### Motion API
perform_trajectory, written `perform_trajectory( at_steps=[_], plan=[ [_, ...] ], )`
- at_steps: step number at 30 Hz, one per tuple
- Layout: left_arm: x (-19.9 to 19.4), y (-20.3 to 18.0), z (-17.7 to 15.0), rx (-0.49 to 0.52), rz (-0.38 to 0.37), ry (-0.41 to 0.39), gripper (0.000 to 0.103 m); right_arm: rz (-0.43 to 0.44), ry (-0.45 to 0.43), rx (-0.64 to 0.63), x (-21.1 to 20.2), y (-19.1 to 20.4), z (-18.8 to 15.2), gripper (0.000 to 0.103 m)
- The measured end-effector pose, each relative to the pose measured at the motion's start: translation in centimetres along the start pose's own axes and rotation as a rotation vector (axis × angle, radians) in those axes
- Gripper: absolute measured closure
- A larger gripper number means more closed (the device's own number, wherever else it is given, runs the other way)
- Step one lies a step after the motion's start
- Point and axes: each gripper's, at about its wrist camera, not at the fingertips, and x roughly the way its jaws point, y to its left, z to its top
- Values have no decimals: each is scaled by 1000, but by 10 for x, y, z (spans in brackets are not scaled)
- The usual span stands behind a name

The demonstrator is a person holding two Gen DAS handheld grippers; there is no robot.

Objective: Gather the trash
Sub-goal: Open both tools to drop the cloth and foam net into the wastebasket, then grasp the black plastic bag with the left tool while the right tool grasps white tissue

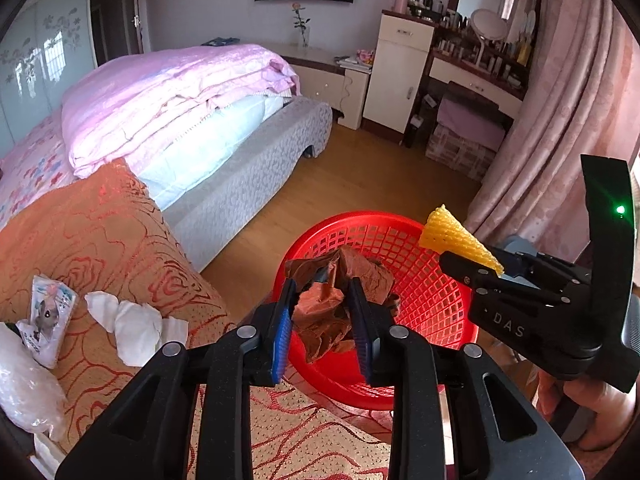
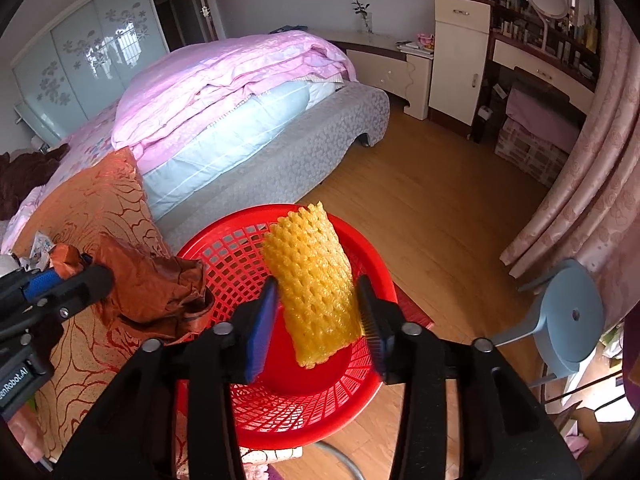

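Note:
A red plastic mesh basket (image 1: 436,300) (image 2: 244,280) stands on the floor beside the orange-covered furniture. Over it my left gripper (image 1: 322,282) (image 2: 60,280) is shut on a crumpled brown wrapper (image 1: 332,312) (image 2: 152,280). My right gripper (image 2: 318,280) (image 1: 452,260) is above the basket's middle, jaws parted. A yellow foam net sleeve (image 2: 316,284) (image 1: 452,236) stands tilted between them. It leans on the right pad, and a gap shows along most of the left pad.
On the orange patterned cover (image 1: 100,220) lie white crumpled tissue (image 1: 132,332), a printed packet (image 1: 50,316) and a clear plastic bag (image 1: 24,392). A bed (image 2: 260,128) lies behind, a blue stool (image 2: 572,316) and pink curtain (image 2: 592,200) at right, with wooden floor (image 2: 420,208) between.

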Motion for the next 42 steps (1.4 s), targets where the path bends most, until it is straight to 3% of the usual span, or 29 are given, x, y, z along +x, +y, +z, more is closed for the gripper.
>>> perform_trajectory(
  at_steps=[3, 7, 13, 19, 25, 42],
  plan=[
    [0, 0, 0, -4, -4, 0, 67, -7, -10, 17, -1, -1, -1, 46],
    [-1, -1, 0, -4, -6, -5, 53, -10, -17, 26, -3, -3, -1, 45],
    [-20, 6, -7, -36, 13, -40, 41, -15, -41, 5, -10, 1, -2, 45],
    [-48, 14, -14, -52, 60, -99, 37, -5, -91, -42, -24, 20, -6, 35],
    [-81, 32, -25, -67, 164, -147, 35, 48, -135, -90, -42, 42, -8, 29],
    [-181, 161, -71, -322, 405, -233, 33, 167, -136, -198, -65, 97, -23, 27]
  ],
)
